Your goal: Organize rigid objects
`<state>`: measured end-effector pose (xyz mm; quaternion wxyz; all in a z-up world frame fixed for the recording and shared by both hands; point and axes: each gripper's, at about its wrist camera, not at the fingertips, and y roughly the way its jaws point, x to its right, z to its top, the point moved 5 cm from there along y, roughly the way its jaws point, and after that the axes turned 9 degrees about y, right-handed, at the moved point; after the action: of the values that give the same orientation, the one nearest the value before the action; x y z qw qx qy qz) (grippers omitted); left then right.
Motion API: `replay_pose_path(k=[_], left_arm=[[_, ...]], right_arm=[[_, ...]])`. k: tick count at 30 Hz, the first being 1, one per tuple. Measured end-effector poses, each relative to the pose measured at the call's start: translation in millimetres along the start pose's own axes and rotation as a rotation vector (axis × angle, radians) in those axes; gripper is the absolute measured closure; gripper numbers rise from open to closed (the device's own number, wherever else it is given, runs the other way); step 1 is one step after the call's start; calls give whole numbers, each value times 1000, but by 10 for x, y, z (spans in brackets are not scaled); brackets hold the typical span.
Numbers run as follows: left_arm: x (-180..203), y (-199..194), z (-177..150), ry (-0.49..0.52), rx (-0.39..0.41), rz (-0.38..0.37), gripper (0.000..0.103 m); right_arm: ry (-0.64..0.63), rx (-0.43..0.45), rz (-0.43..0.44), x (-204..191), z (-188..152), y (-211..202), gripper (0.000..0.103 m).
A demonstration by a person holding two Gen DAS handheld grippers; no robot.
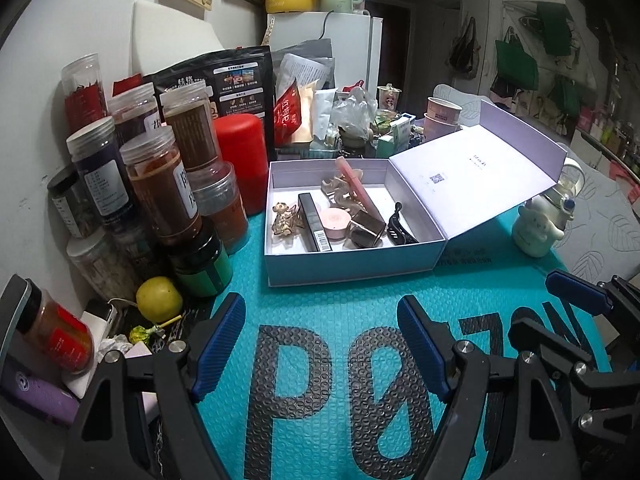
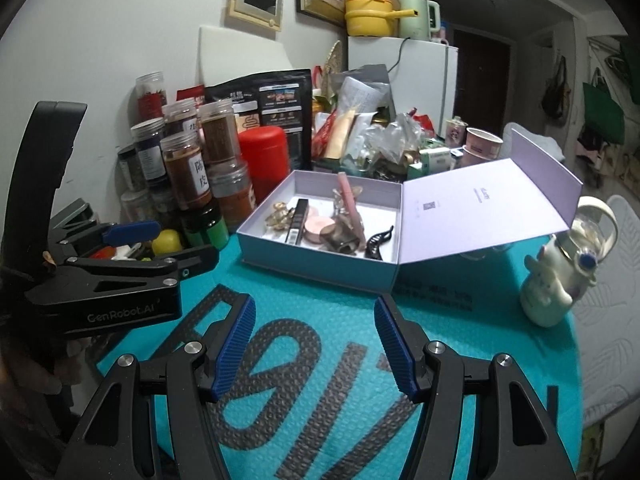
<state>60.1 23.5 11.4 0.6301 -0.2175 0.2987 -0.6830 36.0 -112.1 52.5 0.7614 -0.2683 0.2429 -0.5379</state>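
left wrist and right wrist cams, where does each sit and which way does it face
Left wrist: on the left hand-held gripper, looking down over the teal mat at the open box; the right hand-held gripper shows at right.
Right wrist: on the right hand-held gripper, same aim; the left one shows at left.
Shared: box, jars, mug.

Box (image 1: 352,264) on mat (image 1: 320,320); jars (image 1: 160,184) left; mug (image 1: 536,232) right.
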Motion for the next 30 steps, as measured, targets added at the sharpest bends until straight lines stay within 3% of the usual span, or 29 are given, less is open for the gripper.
replay_pose_path(k=[30], left_arm=[[17, 56, 0, 11, -14, 4, 25]], right_arm=[[25, -14, -10, 43, -12, 72, 41]])
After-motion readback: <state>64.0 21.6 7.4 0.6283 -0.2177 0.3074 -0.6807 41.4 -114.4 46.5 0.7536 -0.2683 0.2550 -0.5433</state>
